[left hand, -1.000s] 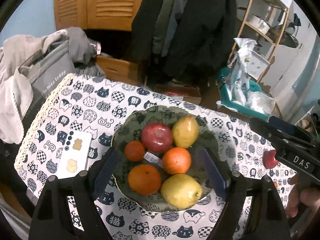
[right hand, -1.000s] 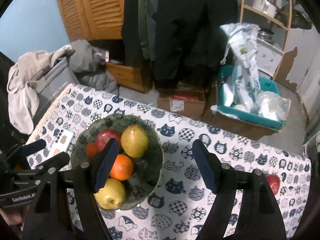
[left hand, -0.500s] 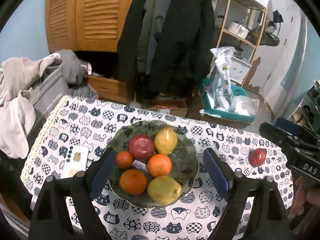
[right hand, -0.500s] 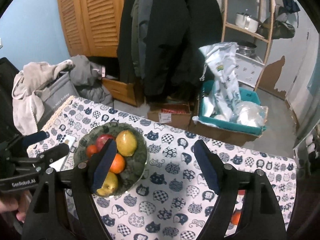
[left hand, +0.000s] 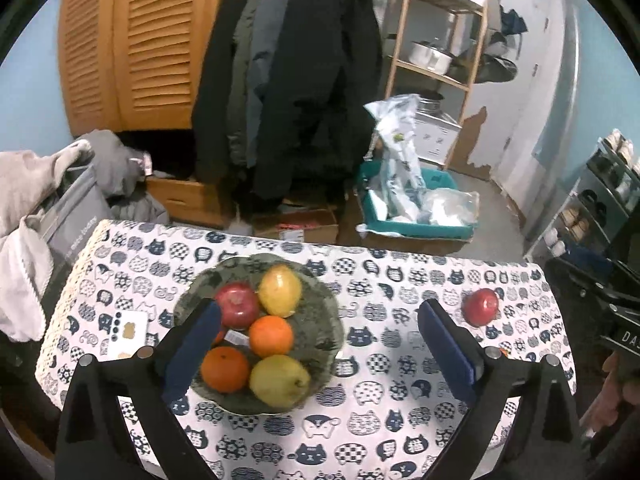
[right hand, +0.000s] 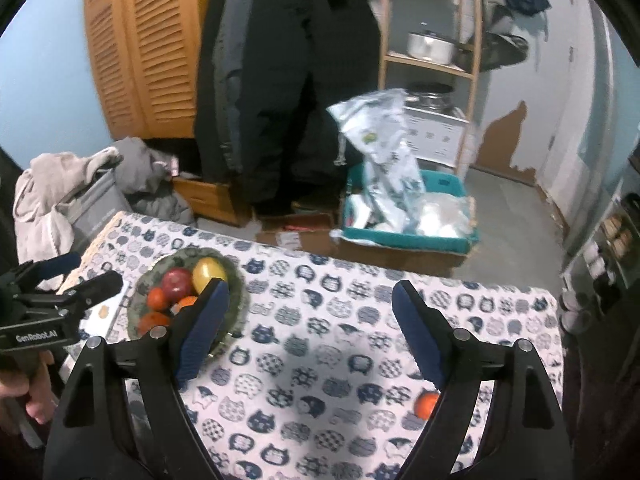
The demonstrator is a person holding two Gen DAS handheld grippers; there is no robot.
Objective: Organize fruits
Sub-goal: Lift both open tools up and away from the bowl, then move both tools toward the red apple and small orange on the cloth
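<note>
A green bowl [left hand: 320,316] on the cat-print tablecloth holds a red apple [left hand: 237,306], two yellow pears [left hand: 280,290], and oranges [left hand: 270,336]. It also shows in the right wrist view [right hand: 236,280]. A loose red apple [left hand: 481,307] lies on the cloth at the right. A small orange [right hand: 426,405] lies near the right gripper's right finger. My left gripper [left hand: 316,354] is open and empty above the bowl's right side. My right gripper [right hand: 310,336] is open and empty above the middle of the cloth.
A white card [left hand: 130,334] lies left of the bowl. The table's far edge [left hand: 360,245] drops to the floor with a cardboard box and a teal bin [left hand: 416,216]. Clothes on a chair [left hand: 44,208] stand at the left.
Both grippers have pulled up and back from the table, so the bowl looks smaller. The loose apple and the small orange have come into view. Both grippers stay open.
</note>
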